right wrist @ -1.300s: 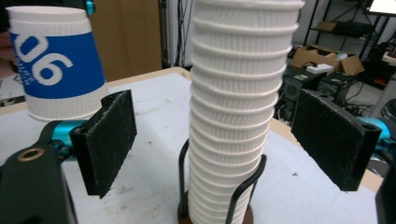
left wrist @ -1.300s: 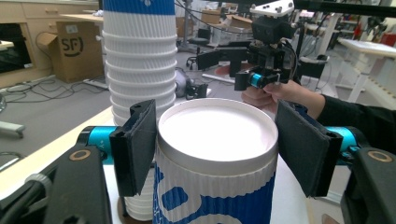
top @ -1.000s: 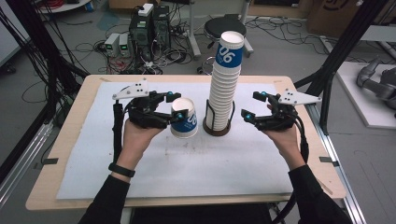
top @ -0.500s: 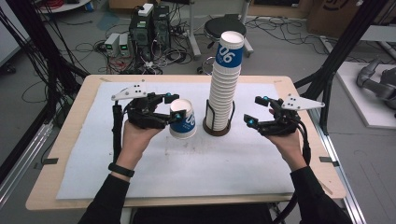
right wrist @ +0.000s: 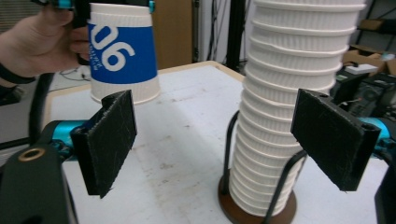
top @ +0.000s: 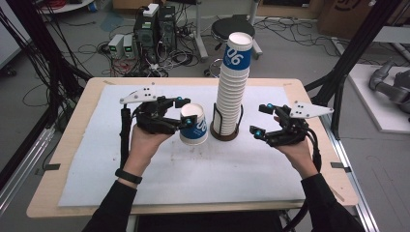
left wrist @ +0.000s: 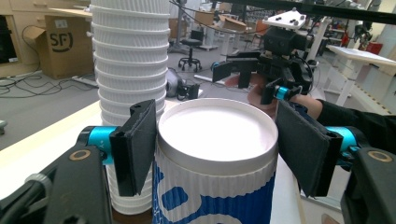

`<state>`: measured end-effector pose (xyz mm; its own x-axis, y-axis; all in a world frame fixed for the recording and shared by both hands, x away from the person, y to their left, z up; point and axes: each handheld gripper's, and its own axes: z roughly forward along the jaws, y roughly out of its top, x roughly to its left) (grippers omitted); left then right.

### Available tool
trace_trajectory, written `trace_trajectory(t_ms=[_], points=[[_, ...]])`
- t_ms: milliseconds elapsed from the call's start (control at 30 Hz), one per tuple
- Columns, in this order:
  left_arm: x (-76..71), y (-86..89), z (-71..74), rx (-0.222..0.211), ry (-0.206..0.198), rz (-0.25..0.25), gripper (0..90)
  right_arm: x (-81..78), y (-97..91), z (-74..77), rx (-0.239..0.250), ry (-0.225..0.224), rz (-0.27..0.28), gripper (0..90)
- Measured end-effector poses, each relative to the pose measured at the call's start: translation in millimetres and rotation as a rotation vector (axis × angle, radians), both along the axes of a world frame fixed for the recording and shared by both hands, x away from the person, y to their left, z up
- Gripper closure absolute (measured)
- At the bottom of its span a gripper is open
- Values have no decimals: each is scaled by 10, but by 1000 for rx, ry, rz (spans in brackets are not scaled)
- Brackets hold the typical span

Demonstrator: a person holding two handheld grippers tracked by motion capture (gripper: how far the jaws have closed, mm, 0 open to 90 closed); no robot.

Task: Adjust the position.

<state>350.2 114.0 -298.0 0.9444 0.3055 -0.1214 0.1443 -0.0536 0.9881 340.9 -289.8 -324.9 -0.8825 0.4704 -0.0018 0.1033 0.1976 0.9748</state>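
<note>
Room: cables, computer boxes and a black stool (top: 231, 30) crowded the floor beyond the table's far edge, and I read "SF" on a cardboard box (left wrist: 58, 44) in the left gripper view.
Surface: a wooden table (top: 72, 121) carried a pale mat (top: 193, 169) that stopped short of each edge, so a wooden margin ran all round it.
Open room: I had bare mat on the near half, between the two forearms and toward the near edge.
Left gripper (top: 183, 112): I had it pinching a single paper cup (top: 194, 124) by the rim, one pad on either side, with the cup upside down, tilted and just off the mat.
Cup position: it hung just left of the cup stack (top: 231, 92), close but apart from it.
Right gripper (top: 261, 119): its jaws stood spread with nothing between the pads, just right of the stack and facing it.
Stack: white ribbed cups stood upside down in a black wire holder (top: 227, 130) on a round brown base.
Writing: I read "06" in white on the blue band of the held cup in the right gripper view; the top cup (top: 239, 50) of the stack bore the same digits.
</note>
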Motion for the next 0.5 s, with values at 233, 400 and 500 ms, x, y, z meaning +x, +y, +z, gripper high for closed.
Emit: trace_trajectory(t_ms=[233,400,500], points=[[-9,-58,2,-2,1,-17,315,-31,96,-25,-10,12,71,146],[-32,-106,8,-8,-5,-29,315,-34,196,-60,-23,34,112,146],[-46,-153,7,-15,-5,-44,315,-37,265,-92,-26,41,132,146]])
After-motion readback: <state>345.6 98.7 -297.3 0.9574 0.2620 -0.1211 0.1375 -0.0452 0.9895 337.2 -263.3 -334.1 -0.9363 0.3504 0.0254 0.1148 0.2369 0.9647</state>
